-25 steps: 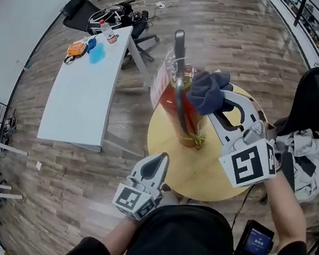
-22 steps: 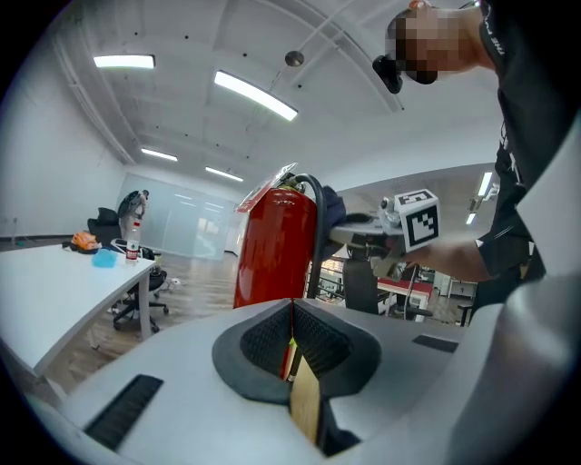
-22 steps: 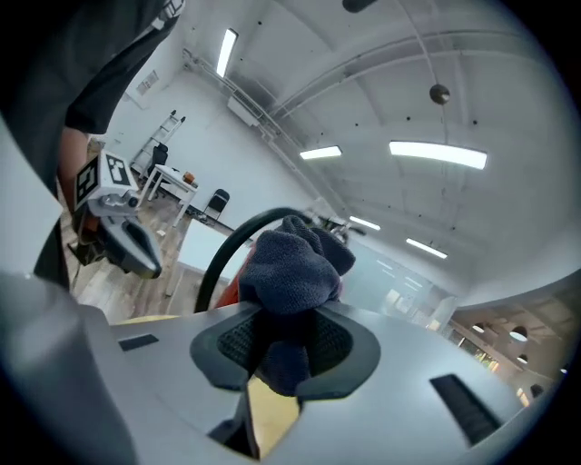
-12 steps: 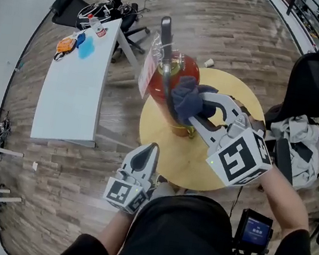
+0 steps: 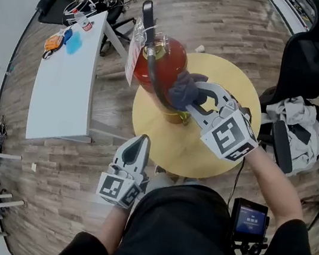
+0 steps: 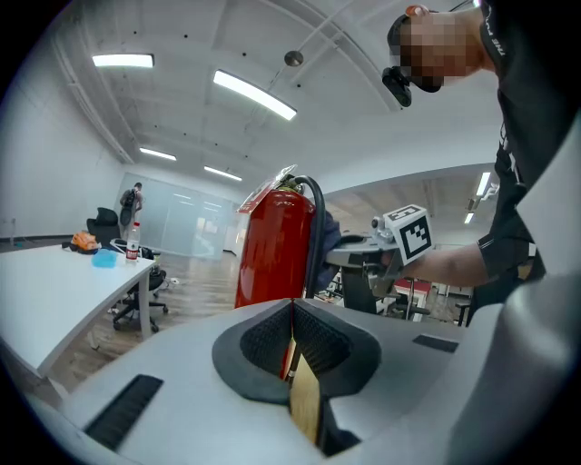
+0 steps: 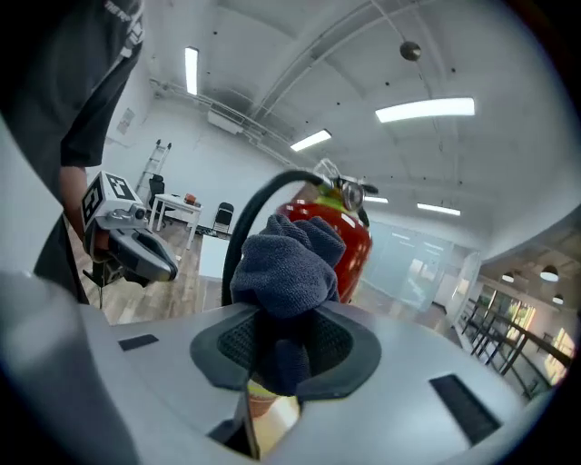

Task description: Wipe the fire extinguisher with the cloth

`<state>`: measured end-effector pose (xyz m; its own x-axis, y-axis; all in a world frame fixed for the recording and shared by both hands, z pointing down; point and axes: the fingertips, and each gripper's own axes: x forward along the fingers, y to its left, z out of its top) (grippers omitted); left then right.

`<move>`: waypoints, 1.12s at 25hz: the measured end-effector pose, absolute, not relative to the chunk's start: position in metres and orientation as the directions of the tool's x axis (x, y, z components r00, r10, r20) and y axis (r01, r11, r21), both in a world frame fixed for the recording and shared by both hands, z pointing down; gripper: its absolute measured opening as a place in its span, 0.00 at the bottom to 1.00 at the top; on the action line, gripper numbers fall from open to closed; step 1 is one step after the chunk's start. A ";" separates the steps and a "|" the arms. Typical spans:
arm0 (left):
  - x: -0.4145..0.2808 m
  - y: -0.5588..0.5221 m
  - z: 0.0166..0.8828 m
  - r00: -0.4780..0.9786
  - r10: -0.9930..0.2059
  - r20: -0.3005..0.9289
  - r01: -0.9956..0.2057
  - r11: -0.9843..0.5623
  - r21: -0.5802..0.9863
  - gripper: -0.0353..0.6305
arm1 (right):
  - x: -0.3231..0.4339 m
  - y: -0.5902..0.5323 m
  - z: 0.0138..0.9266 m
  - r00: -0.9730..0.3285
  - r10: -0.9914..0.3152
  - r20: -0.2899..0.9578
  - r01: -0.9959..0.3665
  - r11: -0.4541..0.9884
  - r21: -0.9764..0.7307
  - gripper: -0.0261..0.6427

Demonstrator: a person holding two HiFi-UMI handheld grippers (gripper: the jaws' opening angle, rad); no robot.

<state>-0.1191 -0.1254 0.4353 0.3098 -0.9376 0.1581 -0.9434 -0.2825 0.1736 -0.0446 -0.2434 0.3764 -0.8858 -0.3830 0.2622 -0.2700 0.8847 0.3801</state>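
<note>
One stroke in — right gripper (image 5: 194, 94), clamped on the cloth (image 5: 182, 88), has slid along the fire extinguisher (image 5: 164, 61); left gripper (image 5: 138, 146) idles, jaws together.

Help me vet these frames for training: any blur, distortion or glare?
Head view: fisheye curves the floor; the extinguisher and left tool look slightly motion-blurred. Left gripper view: dark rounded corners, a bright ceiling lamp, the near tool body soft. Right gripper view: same dark corners; the cloth is sharp.
</note>
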 end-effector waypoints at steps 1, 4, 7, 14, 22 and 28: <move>-0.120 -0.125 0.434 0.310 -0.937 0.157 -0.944 -0.284 0.169 0.09 | -0.043 -0.246 0.391 -0.880 -0.375 0.291 -0.274 0.902 0.333 0.18; -0.124 -0.123 0.432 0.297 -0.942 0.154 -0.948 -0.271 0.168 0.09 | -0.039 -0.253 0.445 -0.844 -0.357 0.399 -0.277 0.929 0.246 0.18; -0.132 -0.121 0.430 0.280 -0.947 0.155 -0.952 -0.254 0.169 0.09 | -0.037 -0.259 0.500 -0.792 -0.345 0.504 -0.270 0.938 0.219 0.18; -0.146 -0.114 0.434 0.247 -0.954 0.168 -0.961 -0.219 0.167 0.09 | -0.028 -0.280 0.554 -0.776 -0.319 0.544 -0.379 0.925 0.001 0.18; -0.156 -0.113 0.427 0.218 -0.962 0.165 -0.969 -0.192 0.158 0.09 | -0.035 -0.260 0.638 -0.711 -0.145 0.688 -0.313 0.942 -0.124 0.18; -0.158 -0.115 0.429 0.216 -0.963 0.160 -0.968 -0.190 0.162 0.09 | -0.028 -0.288 0.598 -0.795 -0.212 0.569 -0.351 0.925 -0.146 0.18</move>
